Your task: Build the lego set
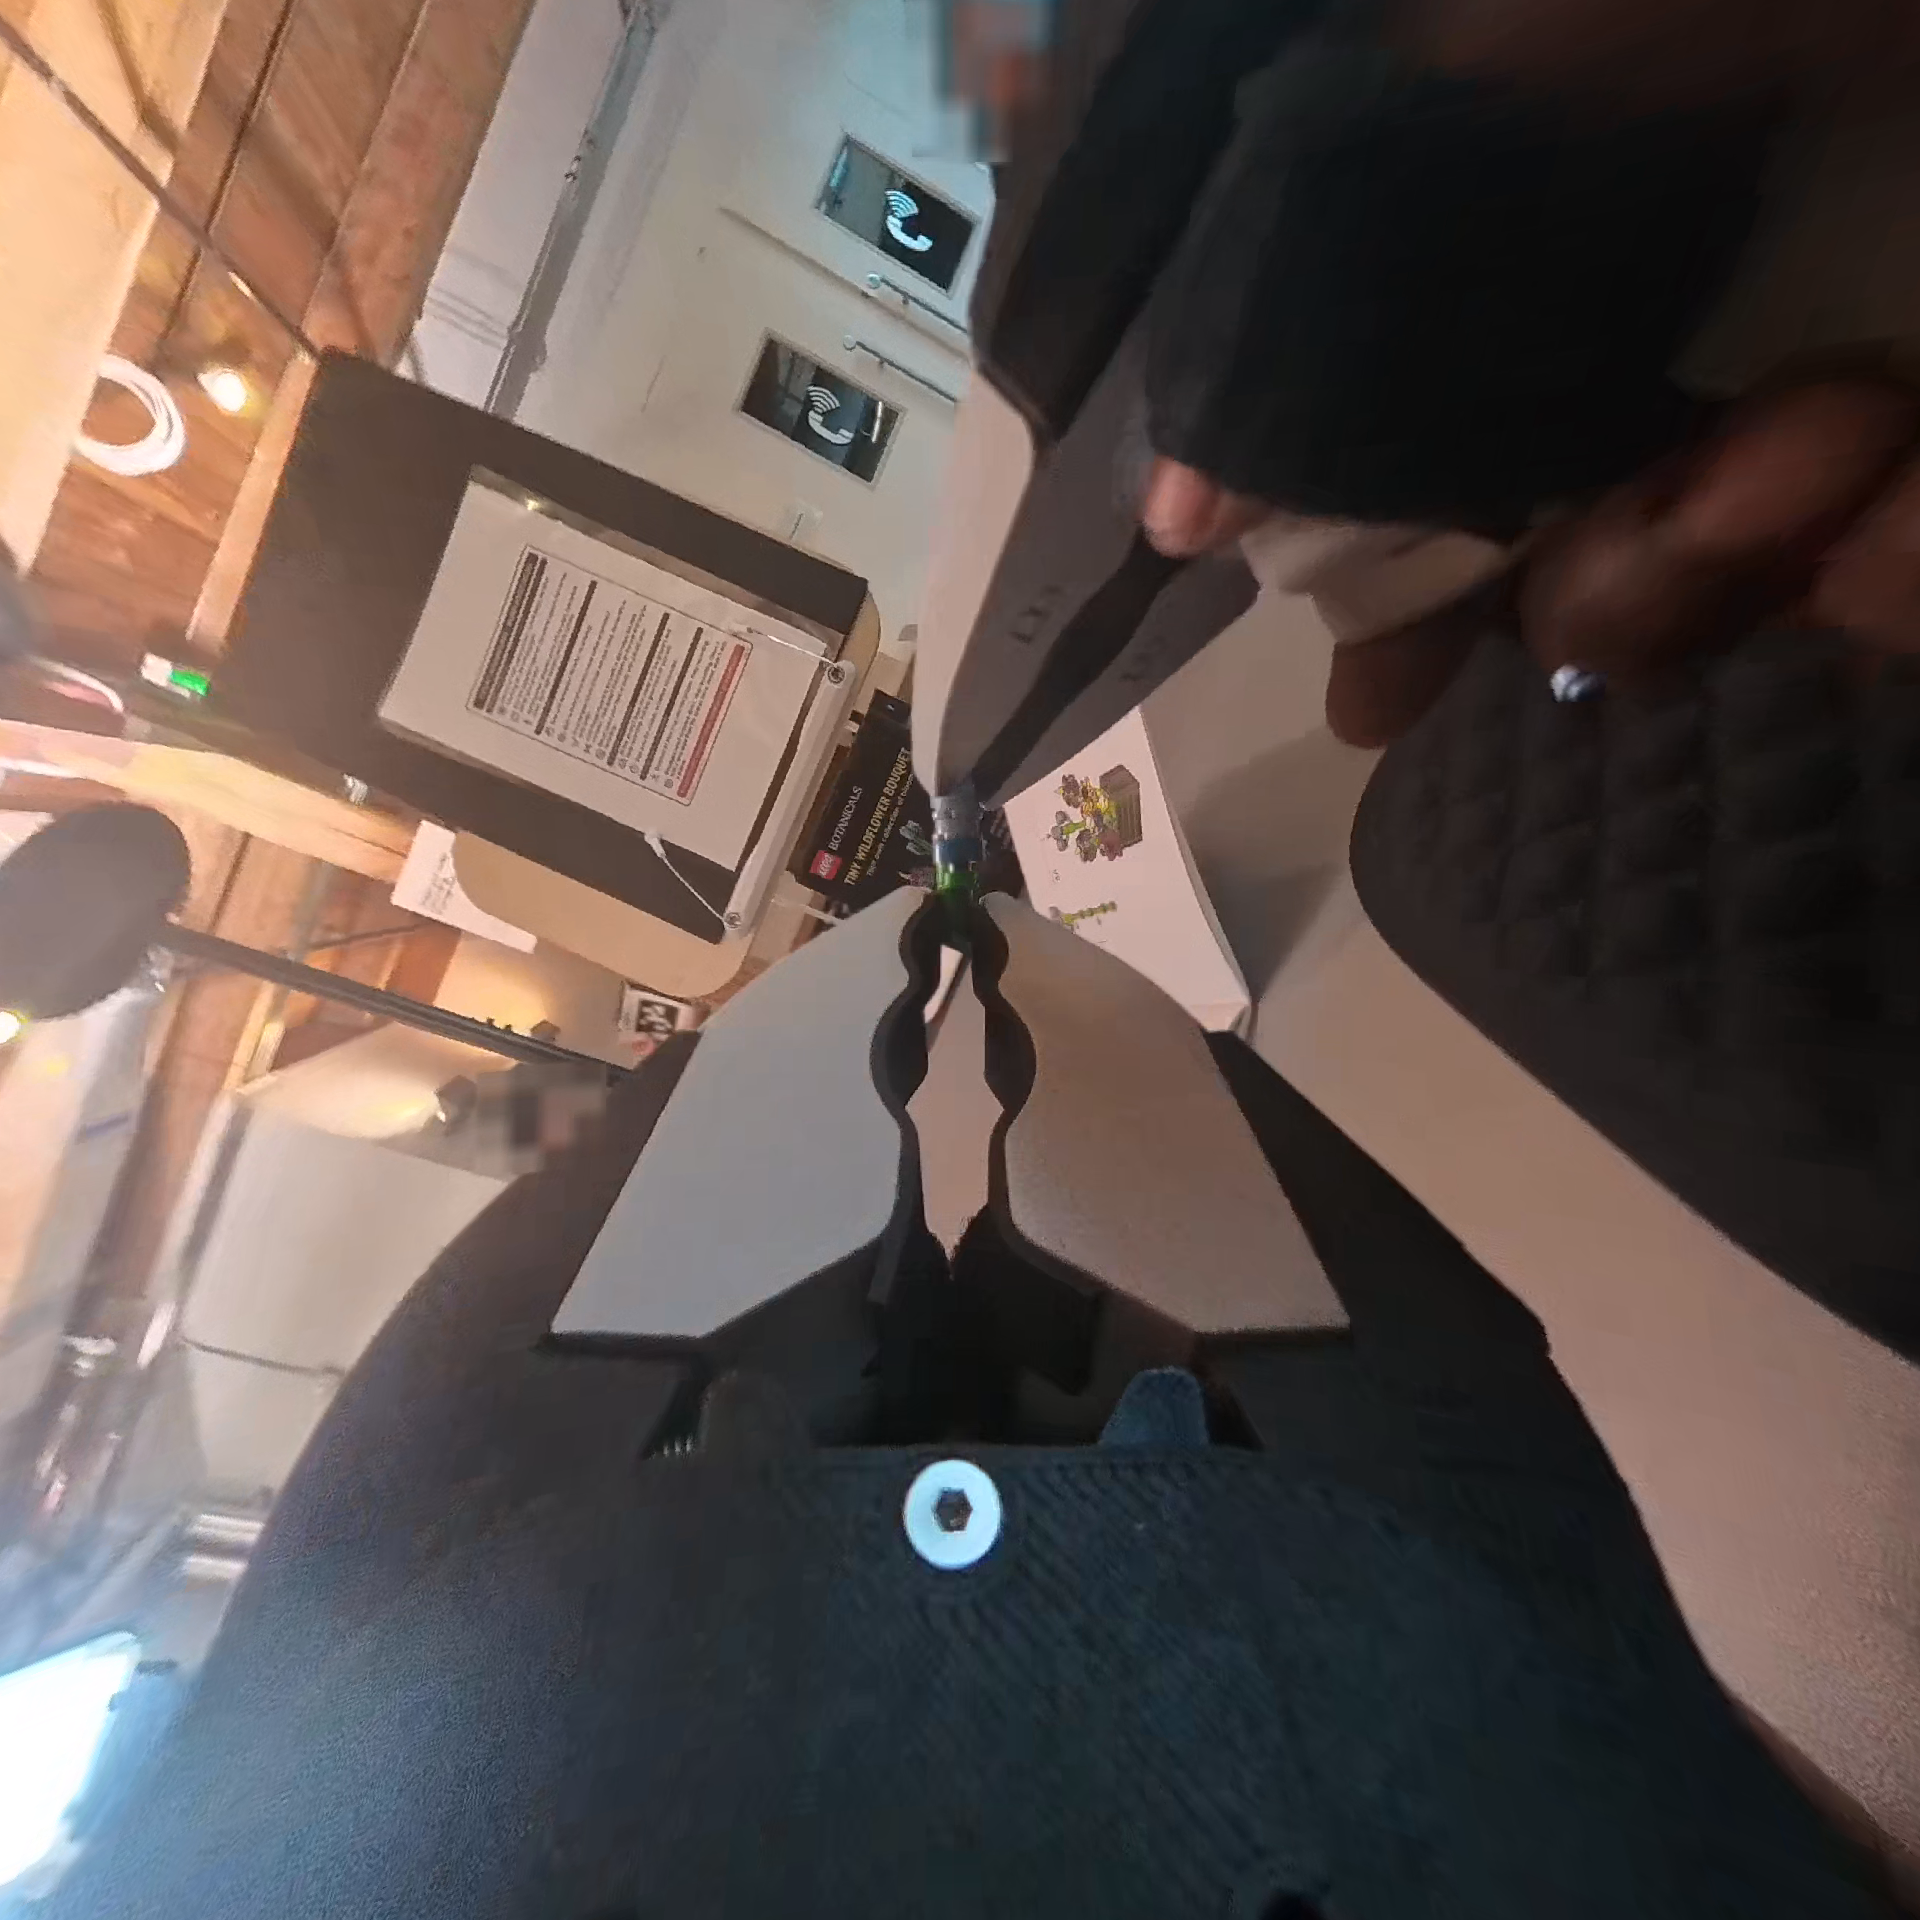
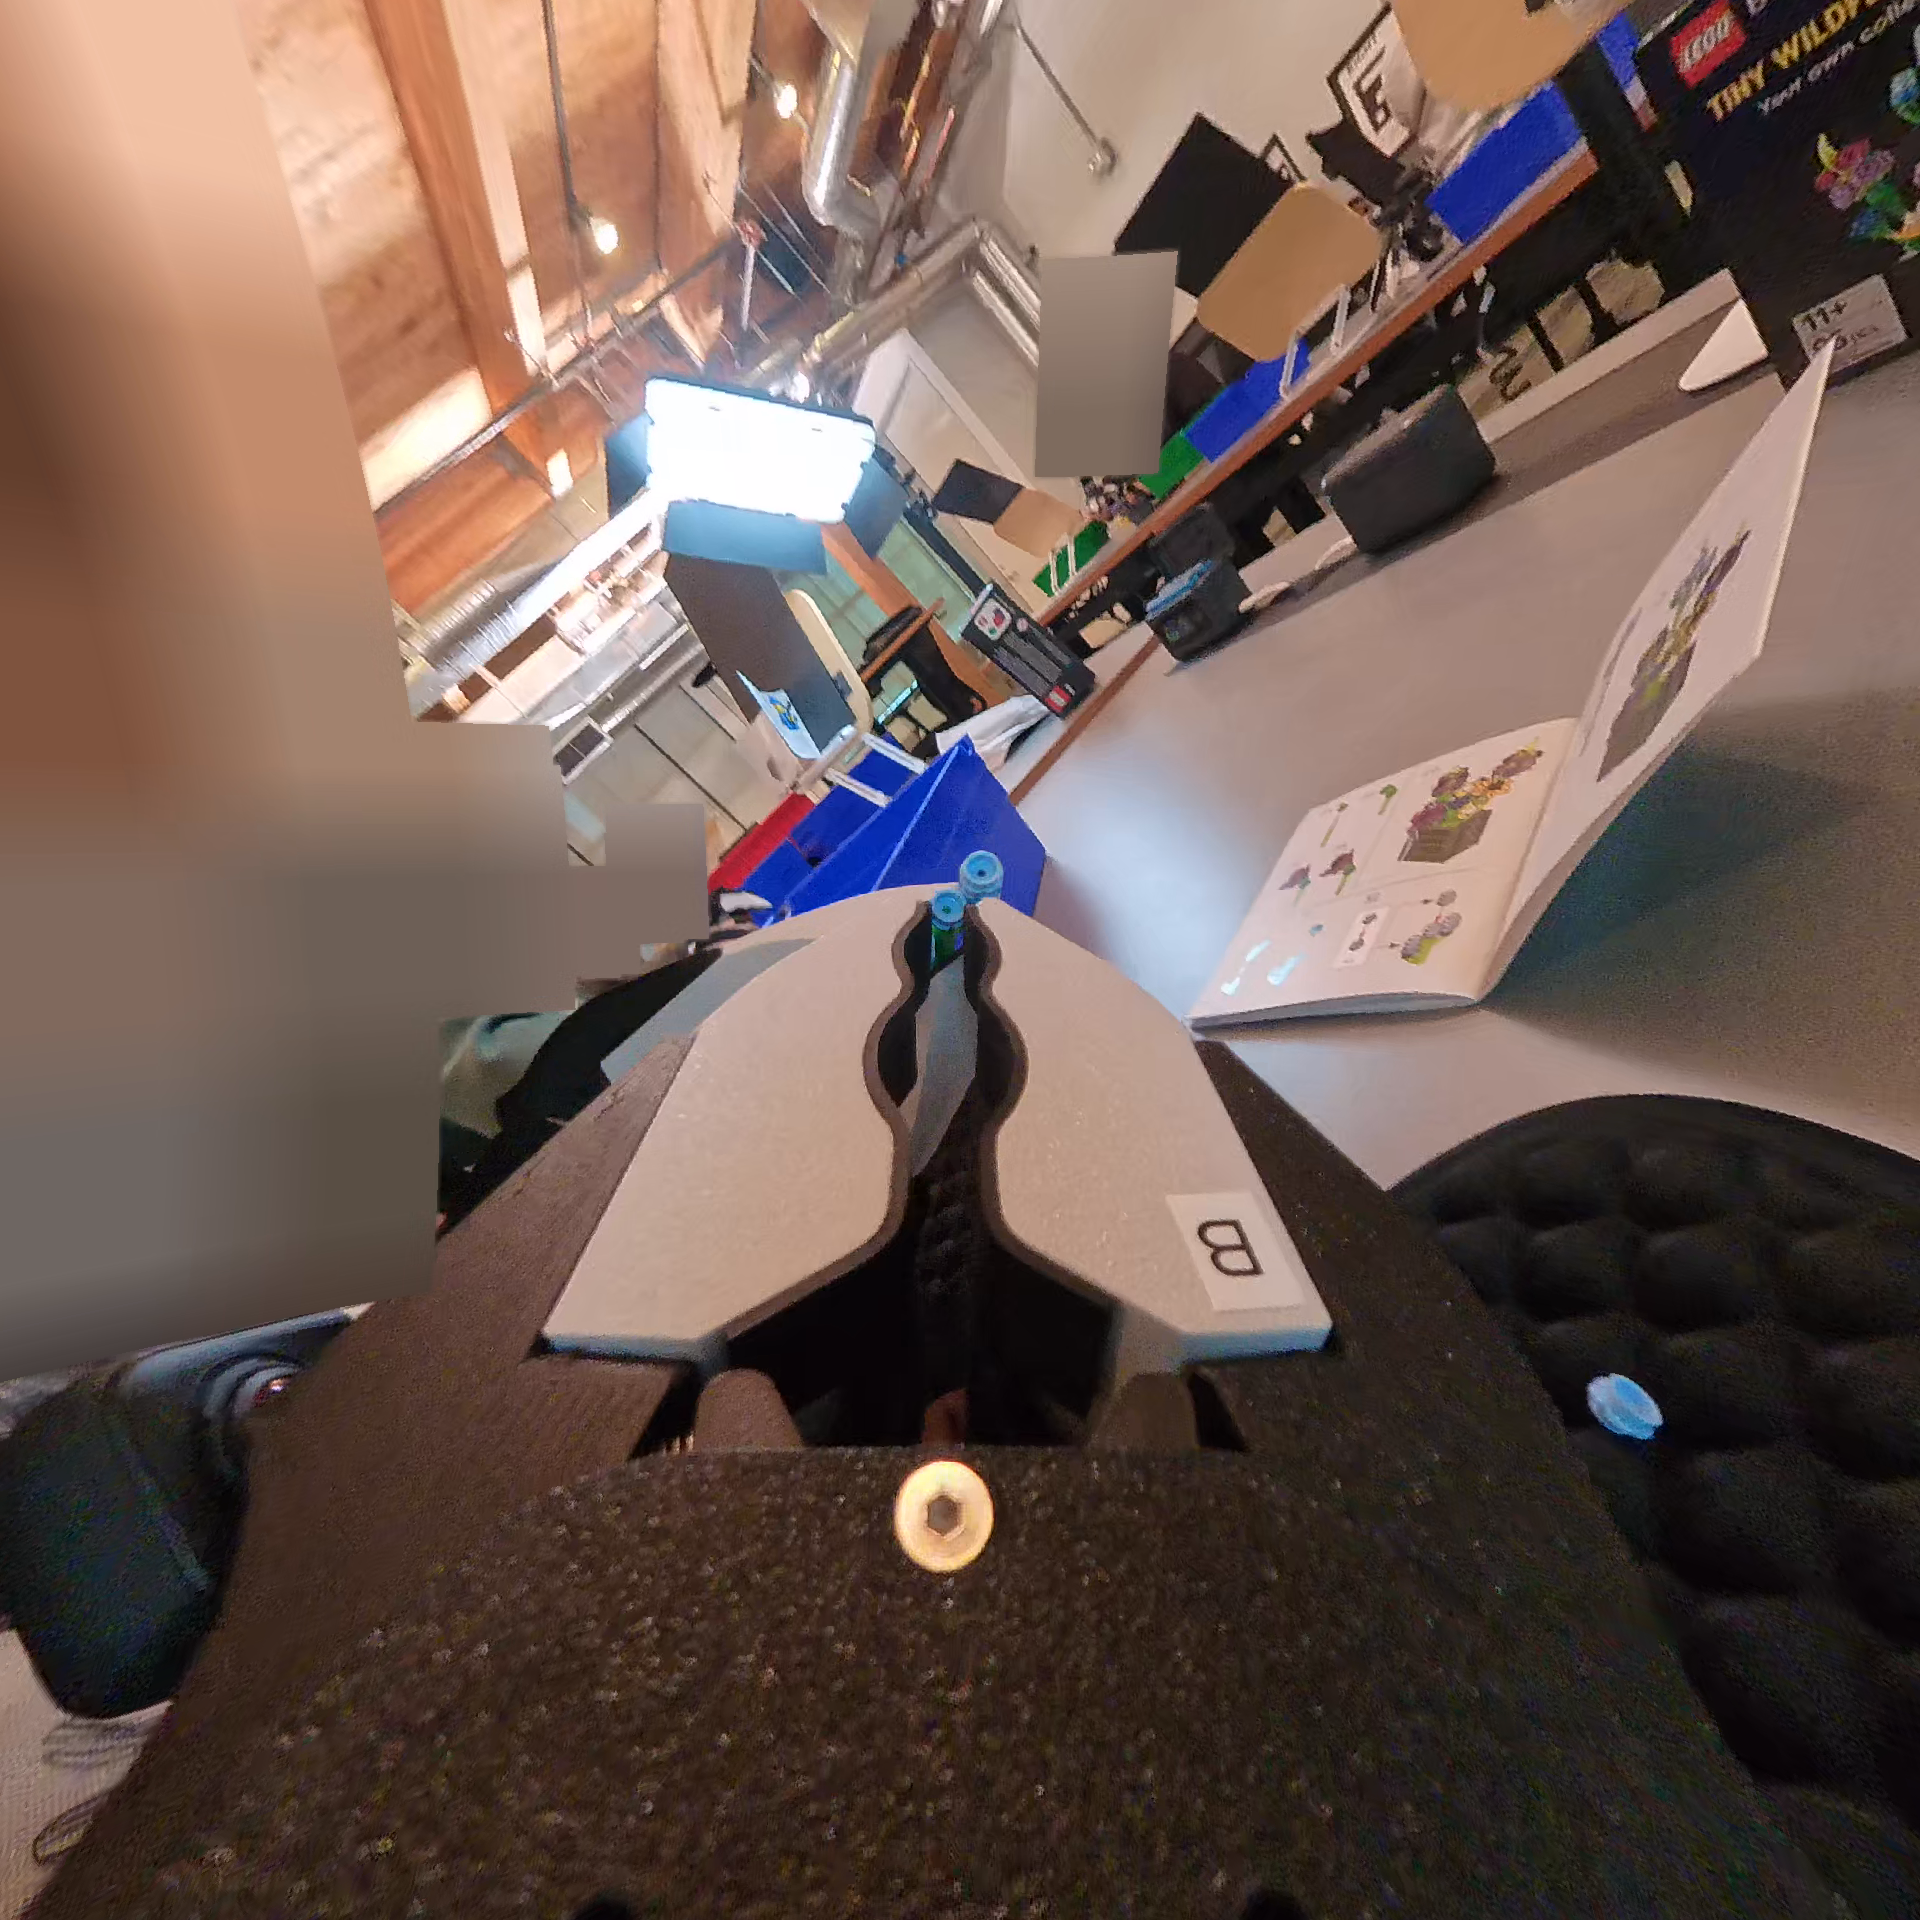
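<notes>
A small green stem (image 1: 952, 881) with light-blue round pieces (image 1: 956, 819) at one end is held in the air between both grippers, above the table. My left gripper (image 1: 951, 920) is shut on the green part. The right gripper (image 1: 961, 792) comes in from above, tip to tip with it, and is shut on the blue end. In the right wrist view my right gripper (image 2: 961, 920) is shut with the green stem (image 2: 943, 943) between its tips and two blue round pieces (image 2: 977, 875) sticking out past them.
An open instruction booklet (image 2: 1455, 852) lies on the grey table (image 2: 1299, 665), with the black set box (image 2: 1808, 156) behind it. A black padded mat (image 2: 1714, 1299) holds one loose blue round piece (image 2: 1624, 1405). A person's hand (image 1: 1662, 540) holds the right gripper.
</notes>
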Tool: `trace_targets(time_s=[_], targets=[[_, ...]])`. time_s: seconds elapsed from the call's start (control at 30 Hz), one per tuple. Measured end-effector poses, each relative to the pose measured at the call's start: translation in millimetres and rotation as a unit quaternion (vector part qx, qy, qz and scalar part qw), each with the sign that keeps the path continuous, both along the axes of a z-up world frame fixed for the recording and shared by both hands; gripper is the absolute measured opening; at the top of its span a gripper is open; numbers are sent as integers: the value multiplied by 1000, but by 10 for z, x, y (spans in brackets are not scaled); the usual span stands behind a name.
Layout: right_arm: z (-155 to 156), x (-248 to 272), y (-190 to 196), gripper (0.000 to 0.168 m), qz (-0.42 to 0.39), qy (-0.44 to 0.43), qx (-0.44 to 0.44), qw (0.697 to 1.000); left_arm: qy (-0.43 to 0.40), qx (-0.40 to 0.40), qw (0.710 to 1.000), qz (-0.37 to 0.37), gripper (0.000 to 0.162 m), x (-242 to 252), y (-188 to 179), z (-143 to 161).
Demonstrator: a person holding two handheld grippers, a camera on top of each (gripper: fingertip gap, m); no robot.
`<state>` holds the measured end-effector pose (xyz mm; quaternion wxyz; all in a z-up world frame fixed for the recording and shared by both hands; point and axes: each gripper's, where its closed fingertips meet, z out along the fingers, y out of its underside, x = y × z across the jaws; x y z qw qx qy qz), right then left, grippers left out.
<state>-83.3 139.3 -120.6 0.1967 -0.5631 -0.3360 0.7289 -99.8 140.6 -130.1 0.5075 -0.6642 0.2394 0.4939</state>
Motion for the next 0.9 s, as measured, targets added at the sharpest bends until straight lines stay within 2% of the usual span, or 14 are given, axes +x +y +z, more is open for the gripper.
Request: trace_targets(time_s=[0.13,0.3,0.77,0.9], targets=[[-78,22,-7,6,26,-32,14,999,10,-23,1000,-16,5,17,3,-64],[-165,26,14,5,6,-58,54,997,17,-56,998,1,5,11,24,-156],[-330,47,-1,5,47,-105,42,992,13,-91,996,-2,5,14,39,-294],[-341,67,0,5,75,-111,32,990,22,-91,995,-23,5,42,43,-299]])
